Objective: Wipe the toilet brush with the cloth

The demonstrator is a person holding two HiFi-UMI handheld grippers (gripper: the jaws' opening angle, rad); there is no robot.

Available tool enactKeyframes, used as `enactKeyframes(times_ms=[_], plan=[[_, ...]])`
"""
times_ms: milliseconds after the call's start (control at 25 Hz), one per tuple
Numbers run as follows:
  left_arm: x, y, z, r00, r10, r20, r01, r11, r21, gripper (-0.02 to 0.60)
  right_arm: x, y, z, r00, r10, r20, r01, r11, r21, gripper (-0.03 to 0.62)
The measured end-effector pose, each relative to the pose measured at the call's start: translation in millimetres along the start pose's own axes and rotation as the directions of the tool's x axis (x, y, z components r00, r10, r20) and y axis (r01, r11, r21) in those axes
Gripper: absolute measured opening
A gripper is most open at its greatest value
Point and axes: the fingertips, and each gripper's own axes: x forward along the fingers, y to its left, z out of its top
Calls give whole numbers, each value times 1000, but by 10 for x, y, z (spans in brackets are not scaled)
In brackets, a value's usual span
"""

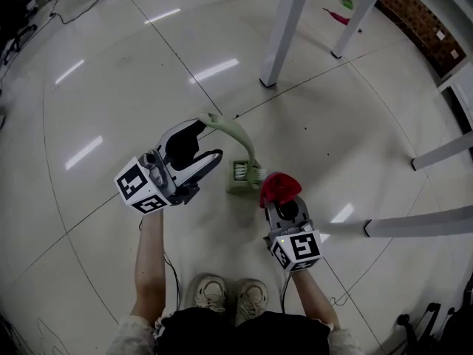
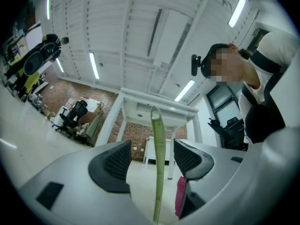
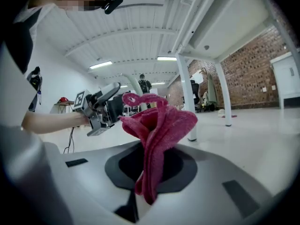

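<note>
A pale green toilet brush stands on the floor, its head in a green base and its curved handle rising to the left. My left gripper is open around the handle's top. In the left gripper view the thin handle runs up between the jaws of that gripper, with a gap to each pad. My right gripper sits just right of the brush head, shut on a bunched red cloth. The cloth stands up out of the right gripper and hides its fingertips.
White table legs stand beyond the brush, and white bars lie low at the right. The person's shoes are just below the grippers. A cable trails by the left arm. Glossy white floor spreads to the left.
</note>
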Motion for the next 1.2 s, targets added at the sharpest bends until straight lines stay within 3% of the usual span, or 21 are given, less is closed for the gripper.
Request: enactKeyframes(times_ms=[120,240,280,320,360,560,720,840,920,1080,1200], plan=[[217,-86,271,997,-79,-3,79,996,40,262,-8,-196,328,999,-31,41,31,999,-8,31],[319,-136,418,994,-112,-7,112,991,76,261,-17,-253,529,998,-41,55,43,998,-43,32],[337,-149,445,993,-120,-12,121,989,83,245,-9,-248,579,997,-38,60,41,998,-48,32],[350,-156,459,992,-128,-20,130,988,89,146,7,-234,625,997,-32,67,35,998,-48,31],[361,-159,462,990,-136,-27,138,986,90,125,25,-217,664,997,-24,76,28,999,-47,31],[452,-205,490,987,-159,-18,160,984,79,114,79,-148,873,990,19,139,-14,999,-38,31],[851,-242,852,985,-175,15,173,981,92,106,153,-120,1441,990,67,127,-54,993,-102,32],[1311,-306,1503,983,-185,-12,186,980,75,104,127,-114,2386,993,59,104,-50,995,-91,32],[1639,-394,2229,982,-189,-15,190,980,53,104,26,-78,3315,993,47,109,-38,996,-83,31],[2367,-680,4159,983,-182,-15,183,982,40,104,-365,184,5663,982,63,177,-44,993,-112,32],[2858,-1014,5577,986,-162,-34,163,986,40,103,-818,519,7468,959,105,262,-85,993,-88,32]])
